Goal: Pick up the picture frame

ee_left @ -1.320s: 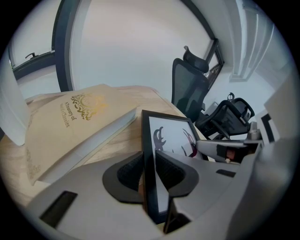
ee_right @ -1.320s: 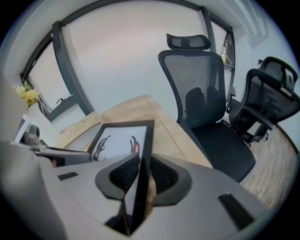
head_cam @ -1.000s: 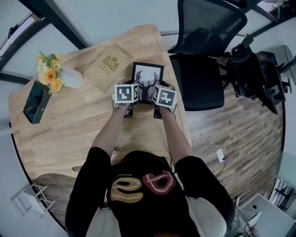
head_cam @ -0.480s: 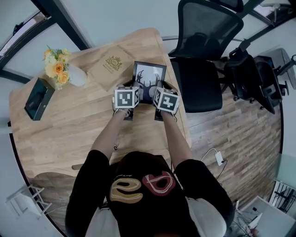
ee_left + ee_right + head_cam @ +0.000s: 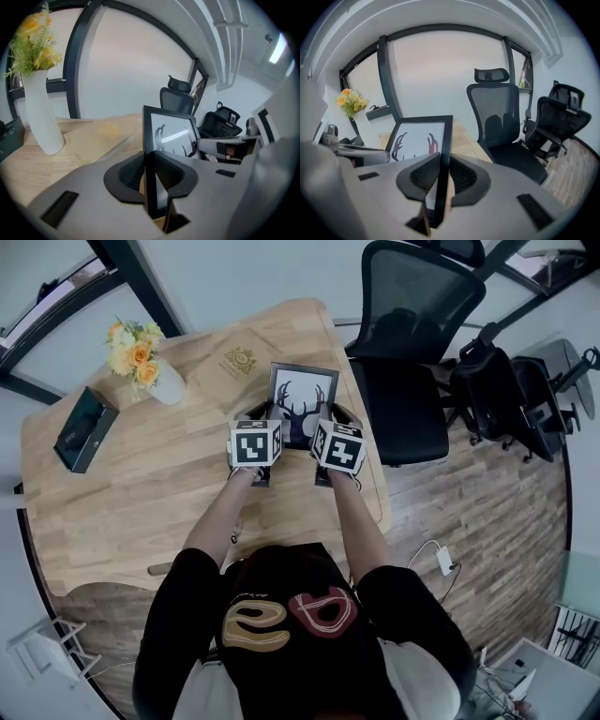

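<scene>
Picture frame (image 5: 302, 401) (black border, antler print) stands tilted over the far right part of the wooden table (image 5: 141, 493), between the two grippers. Left gripper (image 5: 262, 416): jaws have just been closing and are clamped on the frame's left edge, which runs upright between the pads in the left gripper view (image 5: 150, 171). Right gripper (image 5: 338, 418): jaws likewise have just been closing and are clamped on the frame's right edge, confirmed in the right gripper view (image 5: 443, 176). The frame's lower edge is hidden behind the marker cubes in the head view. A tan booklet (image 5: 234, 367) lies just beside the frame's left. The vase of flowers (image 5: 150, 371) stands well apart.
</scene>
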`<state>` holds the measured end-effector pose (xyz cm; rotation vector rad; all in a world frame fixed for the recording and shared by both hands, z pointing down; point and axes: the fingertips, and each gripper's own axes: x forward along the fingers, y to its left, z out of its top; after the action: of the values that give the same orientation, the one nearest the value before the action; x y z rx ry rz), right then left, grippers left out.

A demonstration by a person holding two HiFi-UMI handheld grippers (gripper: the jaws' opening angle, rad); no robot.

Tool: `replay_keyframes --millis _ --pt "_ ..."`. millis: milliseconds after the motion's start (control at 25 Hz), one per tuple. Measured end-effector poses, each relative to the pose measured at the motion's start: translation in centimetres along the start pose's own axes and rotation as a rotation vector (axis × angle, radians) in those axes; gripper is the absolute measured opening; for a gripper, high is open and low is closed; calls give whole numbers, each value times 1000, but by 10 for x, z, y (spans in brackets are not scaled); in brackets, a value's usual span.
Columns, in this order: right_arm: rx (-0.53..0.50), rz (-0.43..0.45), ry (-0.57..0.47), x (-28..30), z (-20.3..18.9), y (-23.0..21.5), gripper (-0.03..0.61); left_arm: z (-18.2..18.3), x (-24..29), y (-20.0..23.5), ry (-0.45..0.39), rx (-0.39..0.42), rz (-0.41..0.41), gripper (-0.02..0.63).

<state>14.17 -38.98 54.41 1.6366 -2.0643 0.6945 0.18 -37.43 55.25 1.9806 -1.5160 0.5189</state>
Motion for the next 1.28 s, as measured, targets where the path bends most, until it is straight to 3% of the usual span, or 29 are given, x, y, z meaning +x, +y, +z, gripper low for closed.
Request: replay_keyframes --millis 1280 --pt "-72 59 -192 -133 -9 83 72 -19 -156 8 -207 27 13 80"
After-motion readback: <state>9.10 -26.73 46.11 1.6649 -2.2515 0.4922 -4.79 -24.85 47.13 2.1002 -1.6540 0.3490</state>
